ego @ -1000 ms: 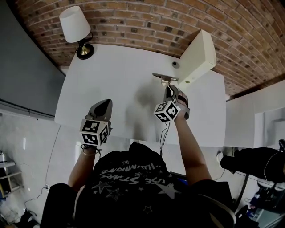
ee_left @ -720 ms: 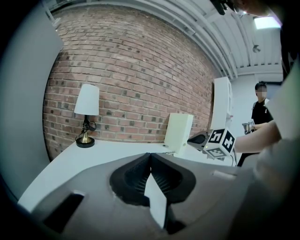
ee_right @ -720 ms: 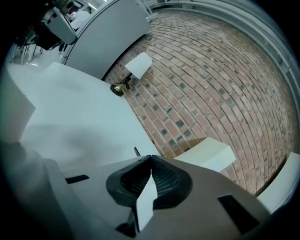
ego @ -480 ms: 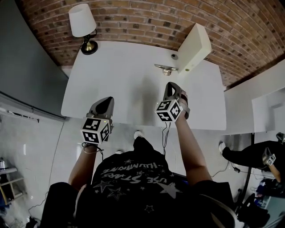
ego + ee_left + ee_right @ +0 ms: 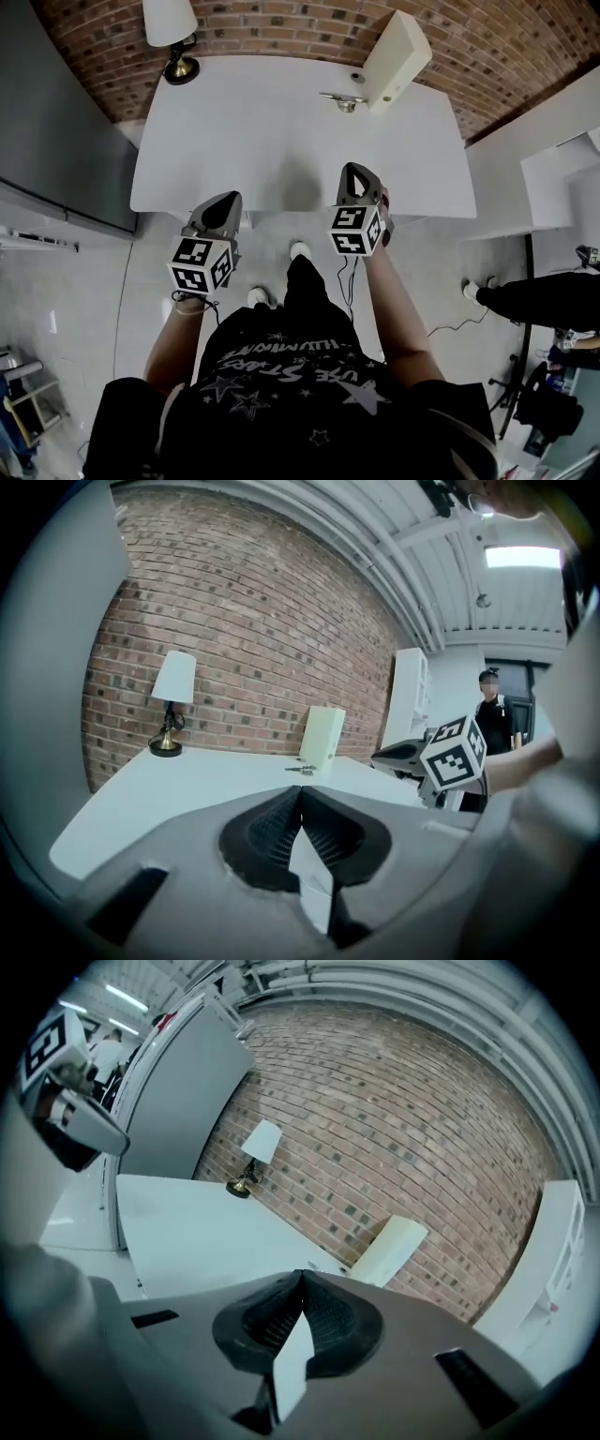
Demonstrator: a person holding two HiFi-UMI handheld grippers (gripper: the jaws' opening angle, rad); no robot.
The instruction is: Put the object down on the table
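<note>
I held both forearms stretched forward at the near edge of the white table (image 5: 253, 141). My left gripper (image 5: 228, 199) and my right gripper (image 5: 355, 170) each had their jaws pressed together on nothing. The small metal object (image 5: 341, 98) lay on the table's far side, just beside the cream box (image 5: 397, 58), well apart from both grippers.

Small metallic object (image 5: 341, 99), lying flat, far on white table (image 5: 234, 141)

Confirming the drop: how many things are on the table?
3: lamp at the far-left corner, cream box at the far-right edge, small metal object just beside the box. A tiny round bit by the box may be a fourth.
</note>
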